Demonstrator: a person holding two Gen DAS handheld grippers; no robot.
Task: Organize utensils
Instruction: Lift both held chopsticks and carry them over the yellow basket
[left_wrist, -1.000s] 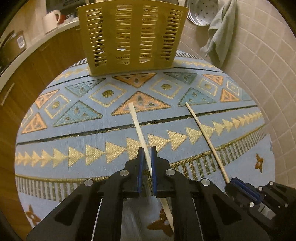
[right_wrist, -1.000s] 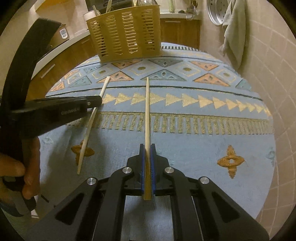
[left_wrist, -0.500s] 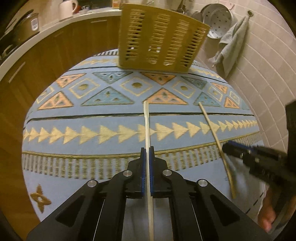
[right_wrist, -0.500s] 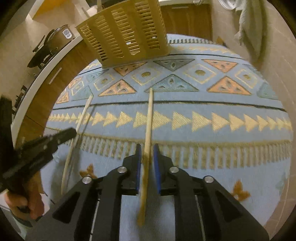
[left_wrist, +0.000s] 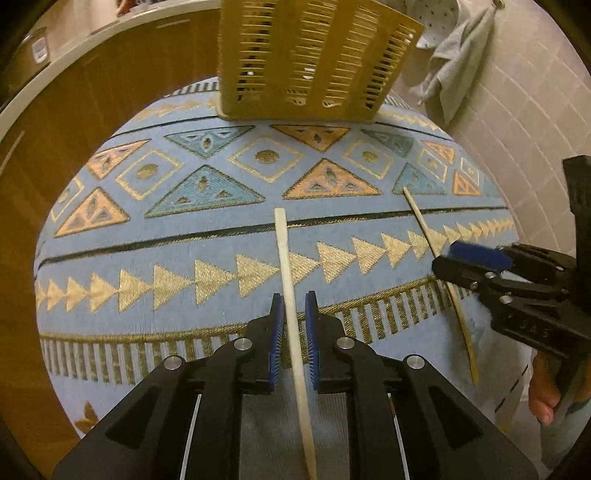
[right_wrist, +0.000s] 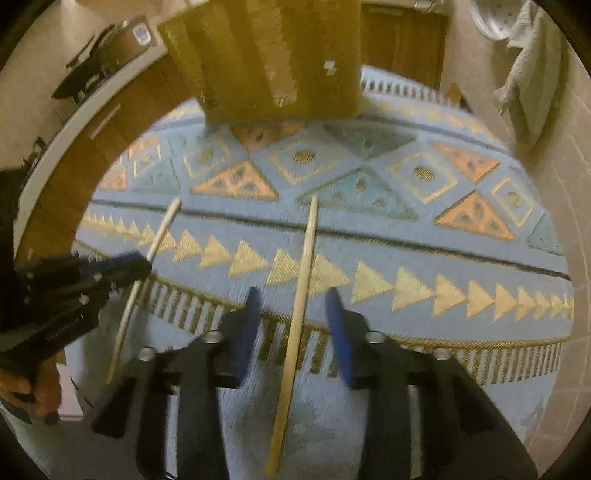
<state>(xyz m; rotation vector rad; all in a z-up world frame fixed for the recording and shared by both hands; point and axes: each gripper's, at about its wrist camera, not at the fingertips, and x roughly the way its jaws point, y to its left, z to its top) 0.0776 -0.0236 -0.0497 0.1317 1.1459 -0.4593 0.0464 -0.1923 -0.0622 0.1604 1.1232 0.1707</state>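
Two chopsticks lie on the patterned blue cloth. The pale one (left_wrist: 289, 288) runs between the fingers of my left gripper (left_wrist: 294, 297), whose jaws stand slightly apart around it. The tan one (right_wrist: 301, 291) lies between the wide-open fingers of my right gripper (right_wrist: 293, 295). The tan chopstick (left_wrist: 436, 254) and right gripper (left_wrist: 448, 256) show at the right of the left wrist view. The pale chopstick (right_wrist: 147, 258) and left gripper (right_wrist: 142, 264) show at the left of the right wrist view. A yellow slotted utensil basket (left_wrist: 306, 59) stands at the far edge.
The cloth (left_wrist: 184, 229) covers a small table. Wooden cabinets with a white counter (left_wrist: 74, 55) lie to the left. A tiled wall (left_wrist: 517, 122) with a hanging grey towel (left_wrist: 450, 70) is on the right. An appliance (right_wrist: 107, 51) sits on the counter.
Both grippers have opened and let go of their chopsticks, which now lie on the cloth. The right gripper opened wide; both views have come closer to the basket.
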